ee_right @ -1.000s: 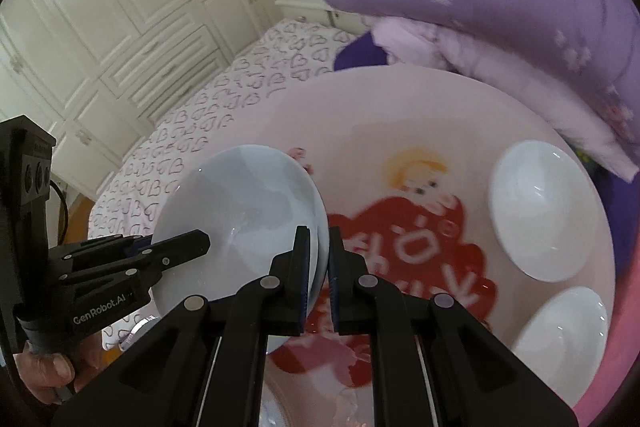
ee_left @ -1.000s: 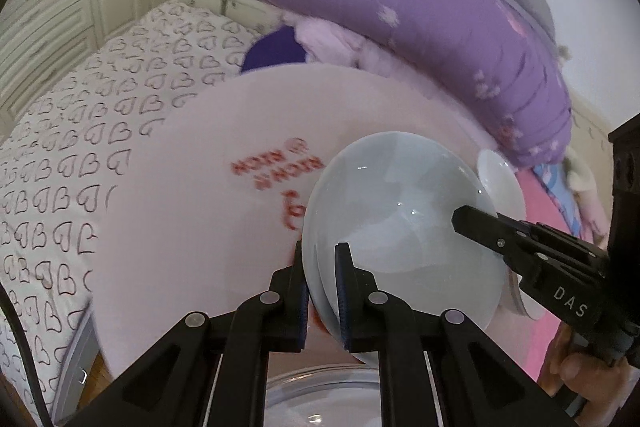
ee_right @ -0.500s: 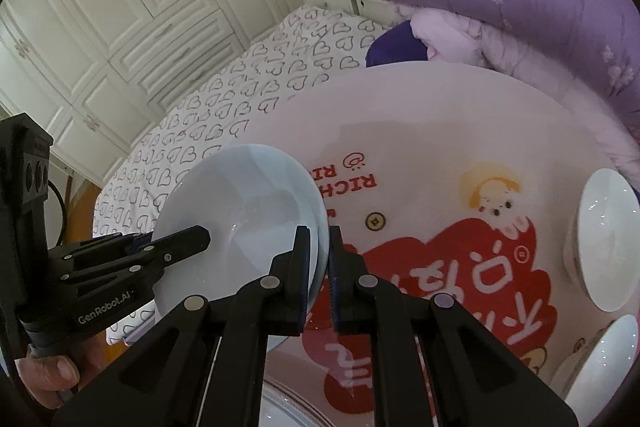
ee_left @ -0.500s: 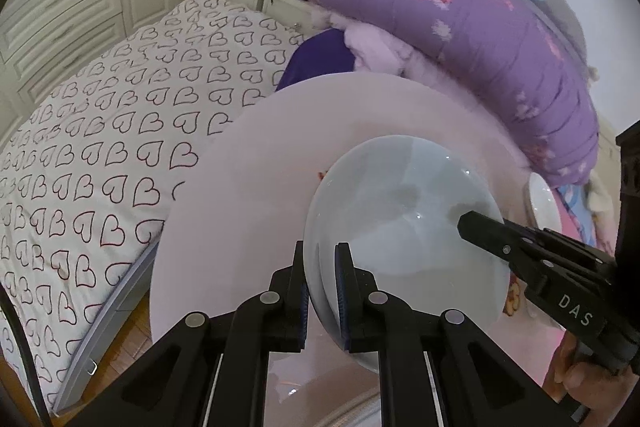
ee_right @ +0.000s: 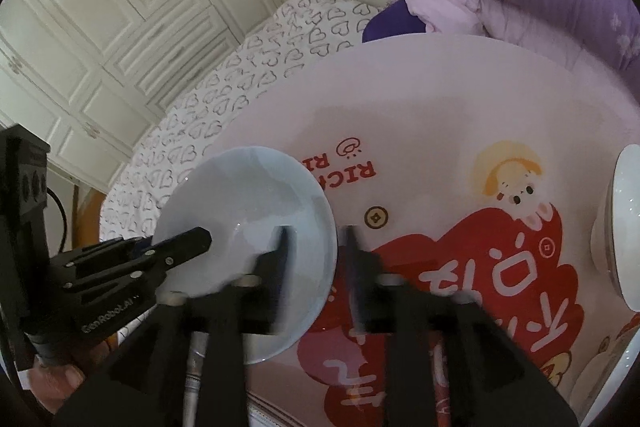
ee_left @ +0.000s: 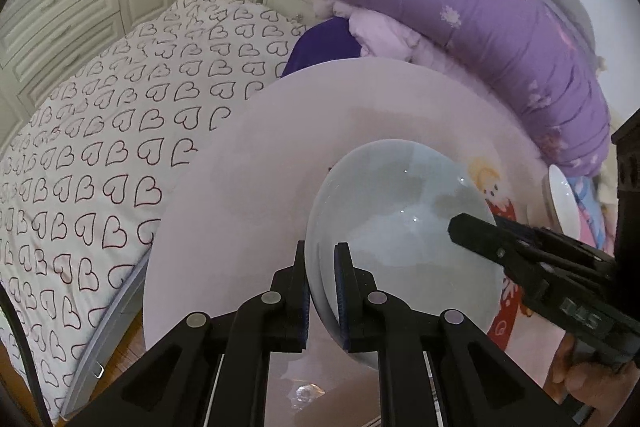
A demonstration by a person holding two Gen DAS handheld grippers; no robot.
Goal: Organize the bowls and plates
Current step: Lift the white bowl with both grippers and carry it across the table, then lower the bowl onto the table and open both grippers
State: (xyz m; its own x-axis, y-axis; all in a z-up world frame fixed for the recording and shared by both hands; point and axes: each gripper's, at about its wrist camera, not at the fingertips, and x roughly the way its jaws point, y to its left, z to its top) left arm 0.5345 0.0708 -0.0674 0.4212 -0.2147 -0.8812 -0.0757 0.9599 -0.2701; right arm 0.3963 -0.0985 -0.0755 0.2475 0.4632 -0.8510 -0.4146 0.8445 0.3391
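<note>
The right gripper (ee_right: 314,251) is looking blurry in its own view, so its fingers are hard to make out, but they are standing apart with the rim of the pale blue bowl (ee_right: 248,219) between them, and no pad is clearly touching it. The left gripper (ee_left: 322,287) is pinching the other side of that same bowl (ee_left: 400,235) with its fingers close together on the rim. The bowl is hanging tilted over the left part of the round pink table (ee_right: 440,99) (the one with a red cartoon picture). One white bowl (ee_right: 620,223) is sitting at the table's right edge, partly cut off. A second white piece (ee_right: 628,355) is peeking in below it, too cut off to tell what it is. Behind the table, a heart-print bed (ee_left: 120,131) and a purple quilt (ee_left: 480,7) are showing.
</note>
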